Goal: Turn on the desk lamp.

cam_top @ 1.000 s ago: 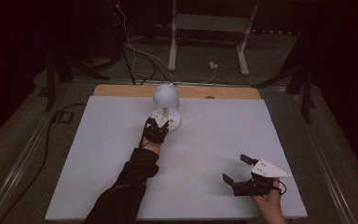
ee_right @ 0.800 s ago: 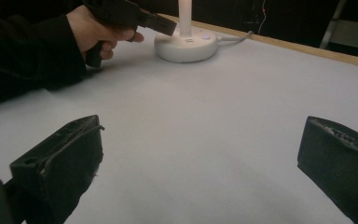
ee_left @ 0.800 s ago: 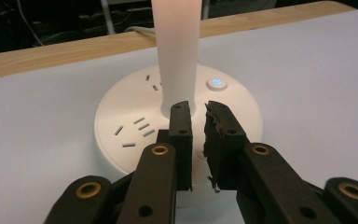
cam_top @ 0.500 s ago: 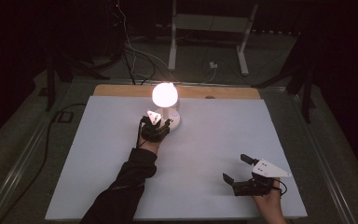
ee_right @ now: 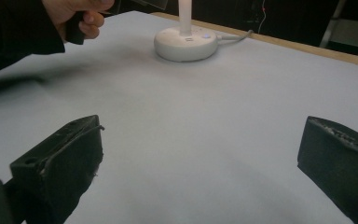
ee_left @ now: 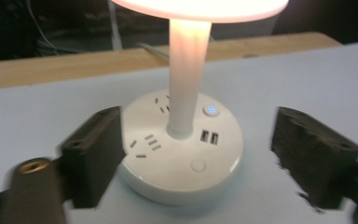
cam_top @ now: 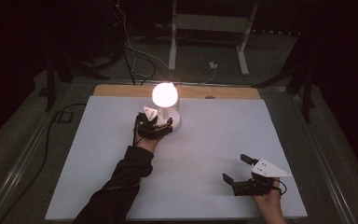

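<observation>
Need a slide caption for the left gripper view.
Left gripper open in front of the lit lamp, black fingers flanking its white socket base.

Lamp point(cam_top: 165, 105): on counter point(cam_top: 205, 154), far middle.
Left gripper point(cam_top: 156, 127): just before lamp.
Right gripper point(cam_top: 238, 169): near right, well apart.

no readable text, brand or numbers anywhere tbh. closest thing to sign: small blue-lit power symbol on round button point(ee_left: 210, 110) on top of white lamp base point(ee_left: 182, 158), too small and blurry to make out properly. base also has socket slots and two USB ports, no labels legible on them. white table sheet point(cam_top: 205, 154) blank, no print on it.
</observation>
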Demonstrator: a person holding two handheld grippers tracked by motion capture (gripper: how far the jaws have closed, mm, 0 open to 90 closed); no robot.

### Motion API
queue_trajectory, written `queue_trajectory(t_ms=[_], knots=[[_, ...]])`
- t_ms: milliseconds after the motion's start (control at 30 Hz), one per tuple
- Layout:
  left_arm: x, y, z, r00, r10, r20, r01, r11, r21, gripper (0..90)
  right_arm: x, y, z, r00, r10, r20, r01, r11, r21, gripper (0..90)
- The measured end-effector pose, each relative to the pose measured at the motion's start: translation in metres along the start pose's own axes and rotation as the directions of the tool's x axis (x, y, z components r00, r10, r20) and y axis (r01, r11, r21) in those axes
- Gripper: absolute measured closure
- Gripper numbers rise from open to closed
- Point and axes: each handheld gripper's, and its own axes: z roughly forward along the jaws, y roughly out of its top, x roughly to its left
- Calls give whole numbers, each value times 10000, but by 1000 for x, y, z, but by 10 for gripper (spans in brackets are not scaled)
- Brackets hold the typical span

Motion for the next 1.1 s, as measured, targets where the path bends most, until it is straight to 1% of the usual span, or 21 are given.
queue_trajectory(t_ms=[167, 233, 267, 300, 367, 433, 467, 533, 567, 600, 667, 700, 733, 800, 833, 900, 933, 1000, 1033, 1067, 1100], knots=[[0, 5, -6, 9989, 190, 425, -198, 9996, 194, 52, 0, 0, 0, 10000, 20, 17, -20, 10000, -15, 0], [0, 6, -9, 9963, 267, 812, -293, 9991, 306, 15, 0, 0, 0, 10000, 18, 17, -18, 10000, 15, 0], [0, 7, -11, 9957, 268, 891, -294, 9992, 281, 9, 0, 0, 1, 10000, 19, 9, -19, 10000, 23, 0], [1, 8, -13, 9922, 298, 1213, -338, 9990, 309, 9, 0, 0, 1, 10000, 31, -4, -31, 10000, 36, 0], [2, 9, -16, 9905, 358, 1329, -401, 9988, 298, 2, 1, 0, 1, 10000, 26, -2, -26, 10000, 45, 0], [2, 10, -19, 9862, 411, 1604, -472, 9983, 342, 2, 0, 0, 1, 10000, 32, 0, -32, 10000, 35, 0], [3, 11, -21, 9815, 445, 1861, -519, 9980, 350, 2, 0, 0, 1, 10000, 42, 2, -42, 10000, 40, 0], [4, 11, -26, 9763, 583, 2082, -667, 9972, 335, 2, 0, 0, 1, 10000, 52, 4, -52, 10000, 47, 0], [5, 12, -28, 9702, 680, 2327, -782, 9963, 346, 2, 1, 0, 1, 10000, 37, -1, -37, 10000, 49, 0], [6, 12, -31, 9677, 772, 2398, -879, 9956, 340, 2, 1, 0, 1, 10000, 43, -7, -43, 10000, 59, 0], [9, 12, -36, 9559, 880, 2801, -1015, 9942, 341, 2, 1, 0, 1, 10000, 37, -5, -37, 10000, 55, 0], [10, 12, -39, 9532, 947, 2871, -1093, 9934, 349, 2, 1, 0, 1, 10000, 42, -6, -41, 10000, 50, 0], [12, 12, -42, 9442, 965, 3150, -1142, 9927, 384, 2, 1, 0, 1, 10000, 46, -4, -45, 10000, 48, 0], [15, 11, -48, 9373, 1084, 3312, -1304, 9904, 451, 2, 1, -1, 1, 10000, 53, -1, -53, 10000, 61, 0], [17, 11, -51, 9304, 1110, 3493, -1386, 9888, 551, 2, 0, -1, 1, 10000, 62, 3, -62, 10000, 72, 0], [21, 9, -57, 9289, 1234, 3492, -1537, 9863, 602, 2, 0, -1, 1, 10000, 79, 15, -79, 9999, 77, 0], [22, 9, -60, 9253, 1302, 3562, -1616, 9851, 596, 2, 1, -1, 1, 10000, 81, 28, -82, 9999, 78, 0], [26, 6, -66, 9258, 1474, 3480, -1788, 9821, 599, 2, 1, -1, 1, 10000, 77, 25, -77, 10000, 55, 0], [28, 5, -69, 9240, 1484, 3525, -1805, 9818, 598, 2, 1, -1, 1, 10000, 77, 25, -77, 10000, 55, 0], [30, 3, -71, 9271, 1480, 3444, -1779, 9824, 569, 2, 1, 0, 1, 10000, 60, 28, -61, 10000, 58, 0], [33, 2, -74, 9259, 1486, 3474, -1780, 9825, 544, 2, 2, 0, 2, 10000, 49, 3, -49, 10000, 81, 0]])
